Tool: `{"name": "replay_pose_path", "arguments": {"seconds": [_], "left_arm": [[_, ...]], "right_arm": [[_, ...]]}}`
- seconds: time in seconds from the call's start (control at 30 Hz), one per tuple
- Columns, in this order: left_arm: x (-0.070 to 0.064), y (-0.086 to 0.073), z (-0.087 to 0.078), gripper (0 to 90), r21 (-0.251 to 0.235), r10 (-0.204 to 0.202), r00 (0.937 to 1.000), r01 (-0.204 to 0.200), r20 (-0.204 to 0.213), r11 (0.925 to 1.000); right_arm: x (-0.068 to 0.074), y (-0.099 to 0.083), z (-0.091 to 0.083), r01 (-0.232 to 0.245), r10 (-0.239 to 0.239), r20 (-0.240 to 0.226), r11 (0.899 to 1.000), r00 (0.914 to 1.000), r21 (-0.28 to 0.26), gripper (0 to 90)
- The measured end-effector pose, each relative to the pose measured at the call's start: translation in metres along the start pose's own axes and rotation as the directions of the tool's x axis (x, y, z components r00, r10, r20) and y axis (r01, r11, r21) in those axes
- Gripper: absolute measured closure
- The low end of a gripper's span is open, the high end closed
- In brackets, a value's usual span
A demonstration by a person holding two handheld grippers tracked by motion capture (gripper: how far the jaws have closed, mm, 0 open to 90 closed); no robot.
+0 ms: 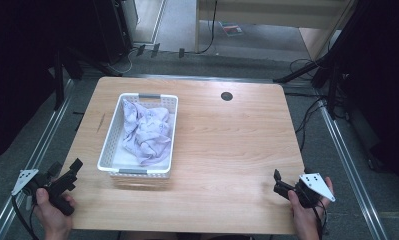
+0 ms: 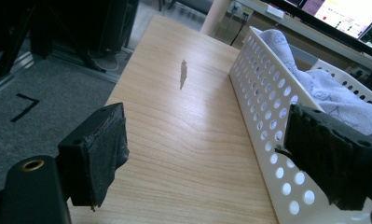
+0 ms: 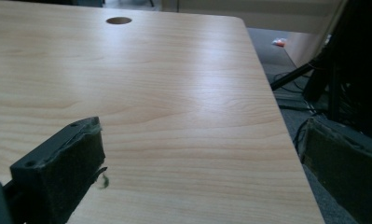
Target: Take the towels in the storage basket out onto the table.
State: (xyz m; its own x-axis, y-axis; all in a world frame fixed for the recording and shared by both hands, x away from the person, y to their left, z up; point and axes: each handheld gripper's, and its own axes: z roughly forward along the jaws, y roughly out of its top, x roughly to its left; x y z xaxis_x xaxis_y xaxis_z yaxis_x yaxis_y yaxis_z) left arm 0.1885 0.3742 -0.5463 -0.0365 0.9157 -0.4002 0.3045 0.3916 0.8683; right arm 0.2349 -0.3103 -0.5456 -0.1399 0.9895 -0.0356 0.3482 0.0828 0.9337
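A white perforated basket (image 1: 112,145) stands on the left half of the wooden table (image 1: 227,145), with a crumpled pale lilac cloth (image 1: 147,132) lying in it. My left gripper (image 1: 66,167) is held off the table's front left corner, open and holding nothing. In the left gripper view the gripper (image 2: 211,158) has its jaws wide apart; the basket wall (image 2: 267,102) runs just right of the gap, and the cloth (image 2: 323,88) bulges above the rim. At the front right corner my right gripper (image 1: 277,182) is open over bare wood, and the right gripper view shows the gripper (image 3: 202,168) with nothing between its jaws.
A round cable hole (image 1: 226,96) sits near the table's far edge, seen as the cable hole (image 3: 119,20). A small dark mark (image 1: 101,122) lies left of the basket. Stand legs and cables (image 1: 312,107) cross the floor on the right.
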Motion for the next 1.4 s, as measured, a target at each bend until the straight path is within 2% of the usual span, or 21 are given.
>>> {"name": "replay_pose_path", "arguments": {"seconds": [0.13, 0.23, 0.33, 0.43, 0.57, 0.8, 0.83, 0.87, 0.93, 1.0, 1.03, 1.07, 1.1, 1.13, 1.17, 1.2, 1.27, 1.3, 1.33, 1.4], "left_arm": [[-0.002, 0.003, 0.001, 13.3, 0.023, 0.021, 0.9998, -0.020, -0.007, 0.9995], [-0.005, 0.006, 0.000, 12.2, 0.036, 0.045, 0.9990, -0.045, -0.004, 0.9984], [-0.007, 0.009, -0.002, 11.1, 0.034, 0.041, 0.9991, -0.042, 0.005, 0.9986], [-0.011, 0.021, -0.009, 9.4, 0.019, 0.043, 0.9989, -0.044, 0.015, 0.9989], [-0.019, 0.033, -0.016, 6.8, 0.022, 0.067, 0.9975, -0.068, 0.021, 0.9974], [-0.034, 0.044, -0.018, 2.4, 0.061, 0.110, 0.9931, -0.112, 0.040, 0.9918], [-0.040, 0.047, -0.015, 2.3, 0.085, 0.129, 0.9907, -0.132, 0.044, 0.9876], [-0.040, 0.047, -0.015, 2.3, 0.085, 0.129, 0.9907, -0.132, 0.044, 0.9876], [-0.049, 0.054, -0.009, 2.3, 0.111, 0.163, 0.9854, -0.167, 0.051, 0.9796], [-0.053, 0.056, -0.007, 2.3, 0.119, 0.170, 0.9839, -0.176, 0.054, 0.9772], [-0.060, 0.060, -0.002, 2.3, 0.142, 0.187, 0.9805, -0.194, 0.061, 0.9707], [-0.060, 0.060, -0.002, 2.3, 0.142, 0.187, 0.9805, -0.194, 0.061, 0.9707], [-0.068, 0.065, 0.005, 2.3, 0.174, 0.208, 0.9759, -0.216, 0.066, 0.9607], [-0.068, 0.065, 0.005, 2.3, 0.174, 0.208, 0.9759, -0.216, 0.066, 0.9607], [-0.075, 0.068, 0.011, 2.3, 0.202, 0.223, 0.9712, -0.236, 0.083, 0.9507], [-0.075, 0.068, 0.011, 2.3, 0.202, 0.223, 0.9712, -0.236, 0.083, 0.9507], [-0.090, 0.074, 0.022, 2.3, 0.248, 0.251, 0.9602, -0.274, 0.123, 0.9291], [-0.094, 0.076, 0.025, 2.3, 0.255, 0.257, 0.9576, -0.283, 0.129, 0.9245], [-0.094, 0.076, 0.025, 2.3, 0.255, 0.257, 0.9576, -0.283, 0.129, 0.9245], [-0.107, 0.080, 0.034, 2.3, 0.288, 0.275, 0.9510, -0.305, 0.142, 0.9077]], "right_arm": [[0.005, -0.001, -0.003, 0.046, -0.046, 0.011, 0.999, 0.9989, -0.020, 0.0], [0.005, -0.001, -0.003, 0.037, -0.036, 0.015, 0.999, 0.9992, -0.020, 0.0], [0.004, -0.001, -0.003, 0.024, -0.024, 0.011, 1.000, 0.9997, -0.018, 0.0], [0.004, -0.001, -0.003, 0.016, -0.016, 0.018, 1.000, 0.9997, -0.013, 0.0], [0.004, -0.001, -0.002, 0.024, -0.024, 0.020, 1.000, 0.9995, -0.009, 0.0], [0.004, -0.001, -0.002, 0.019, -0.019, 0.018, 1.000, 0.9997, -0.005, 0.0], [0.004, -0.001, -0.002, 0.023, -0.023, 0.018, 1.000, 0.9996, -0.004, 0.0], [0.004, -0.001, -0.002, 0.023, -0.023, 0.018, 1.000, 0.9996, -0.004, 0.0], [0.005, -0.001, -0.002, 0.031, -0.031, 0.022, 1.000, 0.9993, -0.003, 0.0], [0.005, -0.001, -0.001, 0.030, -0.030, 0.021, 1.000, 0.9993, 0.000, 0.0], [0.005, -0.001, -0.001, 0.026, -0.026, 0.020, 1.000, 0.9995, 0.000, 0.0], [0.005, -0.001, -0.001, 0.026, -0.026, 0.020, 1.000, 0.9995, 0.000, 0.0], [0.004, -0.001, -0.002, 0.024, -0.024, 0.016, 1.000, 0.9996, 0.001, 0.0], [0.004, -0.001, -0.002, 0.024, -0.024, 0.016, 1.000, 0.9996, 0.001, 0.0], [0.004, -0.001, -0.002, 0.023, -0.023, 0.016, 1.000, 0.9996, 0.000, 0.0], [0.004, -0.001, -0.002, 0.023, -0.023, 0.016, 1.000, 0.9996, 0.000, 0.0], [0.005, -0.001, -0.002, 0.026, -0.026, 0.019, 1.000, 0.9995, -0.001, 0.0], [0.005, -0.001, -0.002, 0.026, -0.026, 0.020, 1.000, 0.9995, -0.002, 0.0], [0.005, -0.001, -0.002, 0.026, -0.026, 0.020, 1.000, 0.9995, -0.002, 0.0], [0.005, -0.001, -0.002, 0.027, -0.027, 0.020, 1.000, 0.9994, -0.002, 0.0]]}}
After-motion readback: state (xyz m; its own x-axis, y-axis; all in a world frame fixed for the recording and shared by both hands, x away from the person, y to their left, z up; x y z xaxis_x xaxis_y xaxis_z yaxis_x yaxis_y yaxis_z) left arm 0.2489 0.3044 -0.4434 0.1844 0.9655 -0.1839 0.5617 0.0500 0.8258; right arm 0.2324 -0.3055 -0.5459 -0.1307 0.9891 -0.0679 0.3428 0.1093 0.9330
